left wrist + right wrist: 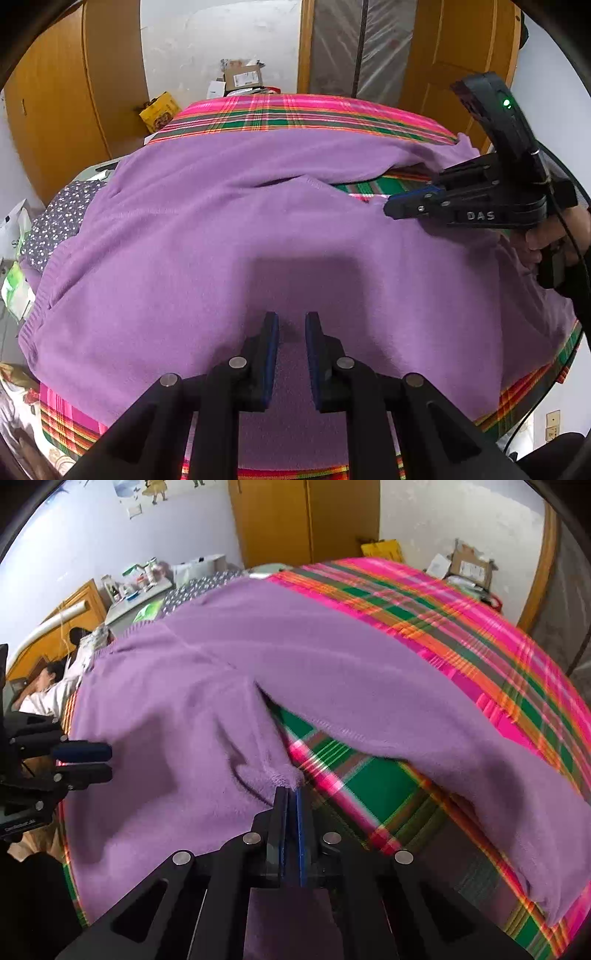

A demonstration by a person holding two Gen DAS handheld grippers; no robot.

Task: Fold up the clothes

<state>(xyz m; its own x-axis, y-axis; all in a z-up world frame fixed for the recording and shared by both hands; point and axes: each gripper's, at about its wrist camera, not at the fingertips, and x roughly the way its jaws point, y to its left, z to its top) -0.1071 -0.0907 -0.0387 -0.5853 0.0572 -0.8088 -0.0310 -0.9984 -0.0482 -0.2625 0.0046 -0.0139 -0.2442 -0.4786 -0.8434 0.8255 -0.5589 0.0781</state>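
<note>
Garment: purple sweater point(221, 229) spread flat on the bed's plaid blanket point(295, 114)
Left hand-held gripper point(291, 332): low over the sweater – blue pads apart, no cloth visibly pinched
Right hand-held gripper point(397, 206): at the sweater's right edge, a hand point(550, 236) on its grip
Left margin: dotted fabric point(59, 221)
Background: cardboard box point(242, 77) – wooden doors point(55, 110)

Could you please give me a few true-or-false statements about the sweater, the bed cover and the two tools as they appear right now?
1. The sweater is purple. True.
2. The right tool stands wide open. False: it is shut on the sweater's edge.
3. The blanket under the sweater is plain white. False: it is pink, green and orange plaid.
4. The left tool has a gap between its fingers. True.
5. The sweater is folded into a neat square. False: it lies spread out, one sleeve stretched aside.
</note>
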